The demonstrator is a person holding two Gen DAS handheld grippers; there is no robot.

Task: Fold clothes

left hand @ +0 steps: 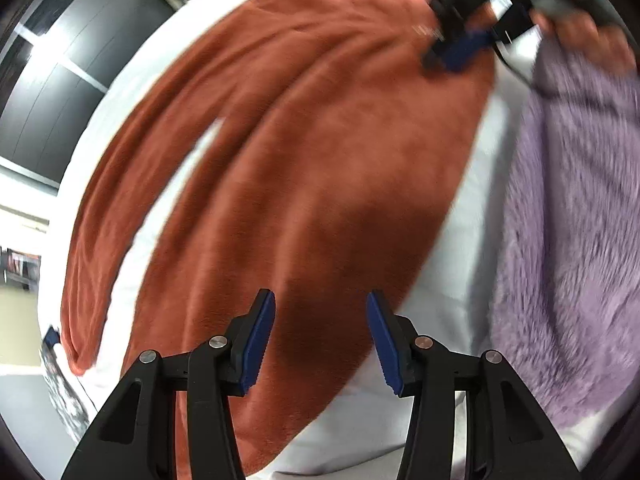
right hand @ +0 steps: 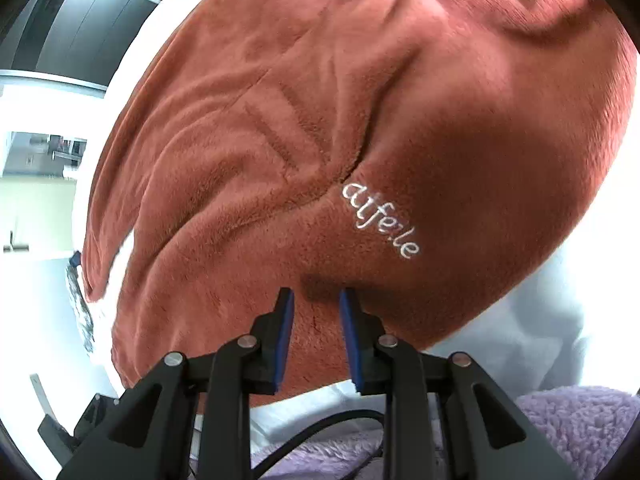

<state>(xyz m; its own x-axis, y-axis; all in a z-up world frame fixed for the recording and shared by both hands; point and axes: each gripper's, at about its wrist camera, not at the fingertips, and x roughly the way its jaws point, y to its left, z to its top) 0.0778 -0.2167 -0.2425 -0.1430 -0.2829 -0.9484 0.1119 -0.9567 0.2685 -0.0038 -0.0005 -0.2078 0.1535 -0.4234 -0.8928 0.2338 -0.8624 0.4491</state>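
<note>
A rust-coloured fleece garment (left hand: 320,140) lies spread over a white-covered surface (left hand: 452,280), its long sleeve (left hand: 104,220) trailing down the left. My left gripper (left hand: 320,295) hangs open above the garment's lower part, with nothing between its blue pads. The left wrist view is blurred. In the right wrist view the same garment (right hand: 320,100) fills the frame and bears white embroidered lettering (right hand: 380,220). My right gripper (right hand: 316,292) stands just below that lettering, jaws narrowly apart, tips close to the fleece and no fold pinched. From the left wrist view, the right gripper (left hand: 456,48) shows at the garment's far end.
A fluffy lilac garment (left hand: 568,240) lies to the right of the rust one and also shows under the right gripper (right hand: 580,412). A hand (left hand: 580,28) holds the right gripper. A black cable (right hand: 320,428) runs below it. Dark wall panels (left hand: 48,92) stand beyond the surface's left edge.
</note>
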